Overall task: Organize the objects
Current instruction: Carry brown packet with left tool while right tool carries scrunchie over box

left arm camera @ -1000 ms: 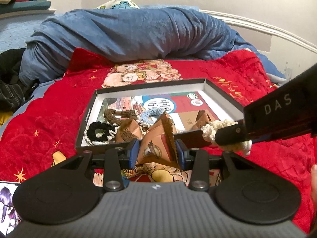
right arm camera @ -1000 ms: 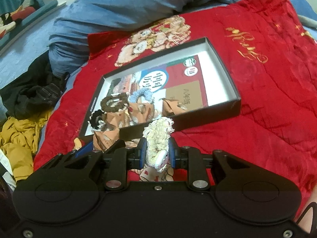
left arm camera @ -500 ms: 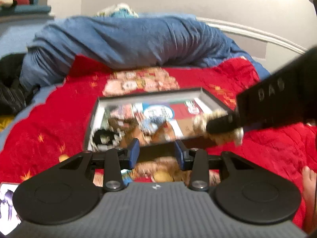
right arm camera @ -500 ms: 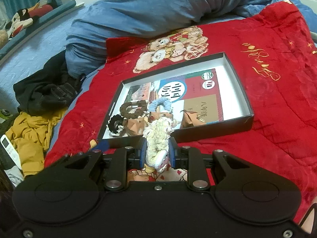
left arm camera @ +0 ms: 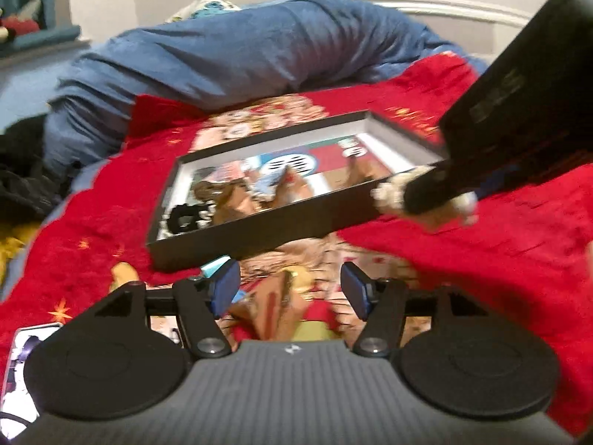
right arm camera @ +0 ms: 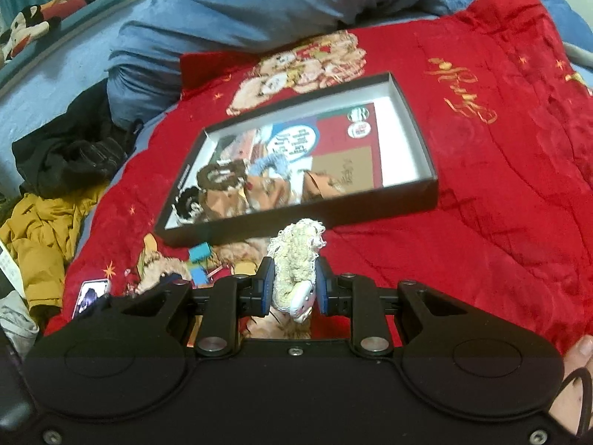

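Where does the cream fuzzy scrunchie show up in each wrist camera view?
Left wrist: cream scrunchie at right of middle, held in the right tool, beside the box's near right corner.
Right wrist: bottom centre, clamped in the right tool.
Shared landmark: black shallow box.

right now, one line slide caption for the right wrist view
Right gripper clamps a cream scrunchie short of the black box on the red blanket.
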Action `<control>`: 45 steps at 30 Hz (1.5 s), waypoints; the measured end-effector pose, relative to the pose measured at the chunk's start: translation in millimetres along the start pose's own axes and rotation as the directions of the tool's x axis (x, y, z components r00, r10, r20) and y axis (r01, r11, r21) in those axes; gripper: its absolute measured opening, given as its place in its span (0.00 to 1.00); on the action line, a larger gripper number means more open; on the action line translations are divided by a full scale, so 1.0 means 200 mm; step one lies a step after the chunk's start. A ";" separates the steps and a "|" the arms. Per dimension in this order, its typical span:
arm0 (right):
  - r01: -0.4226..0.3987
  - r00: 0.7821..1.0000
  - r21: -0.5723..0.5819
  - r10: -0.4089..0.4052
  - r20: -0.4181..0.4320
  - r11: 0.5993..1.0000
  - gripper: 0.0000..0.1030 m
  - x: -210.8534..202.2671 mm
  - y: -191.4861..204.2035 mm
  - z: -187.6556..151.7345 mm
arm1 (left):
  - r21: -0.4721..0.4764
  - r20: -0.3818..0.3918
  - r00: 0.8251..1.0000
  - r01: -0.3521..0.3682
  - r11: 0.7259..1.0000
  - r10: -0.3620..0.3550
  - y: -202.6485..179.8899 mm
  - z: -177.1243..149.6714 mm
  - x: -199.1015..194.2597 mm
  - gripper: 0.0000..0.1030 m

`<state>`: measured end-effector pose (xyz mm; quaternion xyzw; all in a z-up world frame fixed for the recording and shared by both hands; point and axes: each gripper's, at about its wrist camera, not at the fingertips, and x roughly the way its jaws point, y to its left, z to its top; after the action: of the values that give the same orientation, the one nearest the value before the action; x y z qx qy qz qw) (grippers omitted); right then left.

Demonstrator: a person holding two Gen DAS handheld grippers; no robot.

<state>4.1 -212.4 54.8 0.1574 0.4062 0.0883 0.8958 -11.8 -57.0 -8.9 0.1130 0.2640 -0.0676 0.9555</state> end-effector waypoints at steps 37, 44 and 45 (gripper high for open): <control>-0.019 1.000 0.044 0.018 0.023 0.999 0.22 0.01 0.03 0.07 | -0.098 0.052 0.997 0.066 0.993 -0.061 0.08 0.07 0.00 0.16; -0.028 0.999 0.025 0.027 0.036 0.999 0.22 -0.01 0.06 0.09 | -0.110 0.073 0.996 0.067 0.992 -0.060 0.09 0.06 -0.01 0.14; -0.029 0.999 0.025 0.028 0.039 0.999 0.22 -0.01 0.07 0.09 | -0.111 0.080 0.995 0.068 0.992 -0.059 0.09 0.07 -0.02 0.14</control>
<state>16.6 -204.5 72.8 0.1764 0.3878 0.0930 0.8999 -4.9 -42.3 7.5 0.0475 0.2341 -0.0872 0.9671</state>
